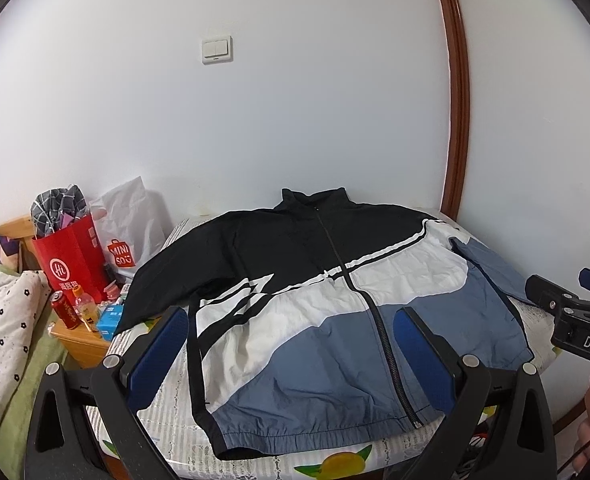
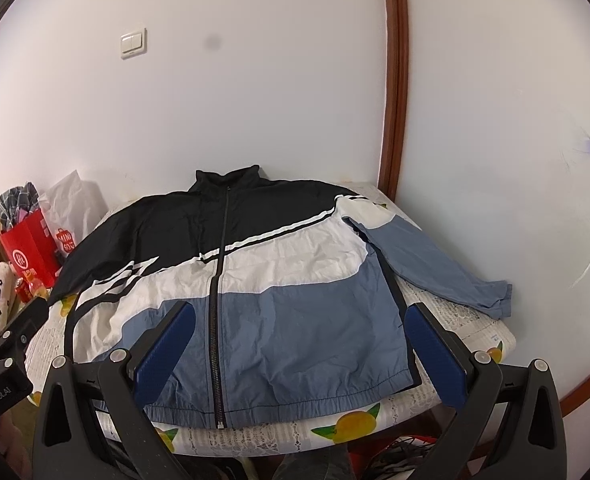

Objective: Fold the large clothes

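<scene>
Honestly, nothing's gripped yet: jacket (image 2: 235, 280) lies flat and zipped across the table (image 2: 475, 332), collar at the far edge.
Left gripper (image 1: 291, 356) and right gripper (image 2: 301, 350) hover spread and empty; the blue sleeve (image 2: 435, 268) reaches the right edge and could slide off once tugged.

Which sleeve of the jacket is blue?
The sleeve on the right, stretched toward the wall, is blue. The other sleeve, on the left near the red bag, is black.

A black, white and blue zip-up jacket (image 1: 315, 304) lies flat on the bed, front up, zipped, collar toward the wall, both sleeves spread outward.
</scene>
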A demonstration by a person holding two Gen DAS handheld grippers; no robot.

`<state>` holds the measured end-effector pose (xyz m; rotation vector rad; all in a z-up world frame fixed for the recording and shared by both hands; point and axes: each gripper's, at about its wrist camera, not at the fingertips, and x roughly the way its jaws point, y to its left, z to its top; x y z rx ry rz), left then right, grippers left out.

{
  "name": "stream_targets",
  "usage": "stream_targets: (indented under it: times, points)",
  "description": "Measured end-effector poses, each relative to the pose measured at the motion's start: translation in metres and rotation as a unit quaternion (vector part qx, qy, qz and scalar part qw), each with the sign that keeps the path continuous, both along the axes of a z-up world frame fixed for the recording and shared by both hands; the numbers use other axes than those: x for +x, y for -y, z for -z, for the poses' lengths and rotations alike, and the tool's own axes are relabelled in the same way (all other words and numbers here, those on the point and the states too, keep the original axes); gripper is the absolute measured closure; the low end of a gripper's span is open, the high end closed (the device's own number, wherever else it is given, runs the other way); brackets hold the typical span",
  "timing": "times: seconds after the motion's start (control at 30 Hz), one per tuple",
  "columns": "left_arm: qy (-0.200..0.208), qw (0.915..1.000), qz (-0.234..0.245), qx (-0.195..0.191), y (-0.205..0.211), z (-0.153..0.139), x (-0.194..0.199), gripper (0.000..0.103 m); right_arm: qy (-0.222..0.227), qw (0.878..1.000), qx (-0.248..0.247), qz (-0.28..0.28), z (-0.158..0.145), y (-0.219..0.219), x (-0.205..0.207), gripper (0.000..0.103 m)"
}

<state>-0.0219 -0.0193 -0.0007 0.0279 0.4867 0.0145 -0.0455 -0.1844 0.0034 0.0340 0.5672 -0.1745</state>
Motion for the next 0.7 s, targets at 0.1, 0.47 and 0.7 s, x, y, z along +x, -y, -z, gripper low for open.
stream_targets:
  times: [0.1, 0.47, 0.7]
  points:
    - [0.000, 0.9999, -0.004, -0.010, -0.004, -0.001, -0.001, 0.000, 0.000, 1.000, -0.001, -0.002, 0.000, -0.002, 0.001, 0.000]
    - [0.000, 0.9992, 0.002, -0.040, -0.016, -0.001, 0.003, 0.000, 0.004, 1.000, -0.006, -0.010, 0.001, -0.010, 0.000, 0.000]
    - [-0.005, 0.9989, 0.003, -0.046, -0.017, -0.001, 0.005, 0.000, 0.005, 1.000, -0.006, -0.014, 0.001, -0.013, 0.001, 0.000]
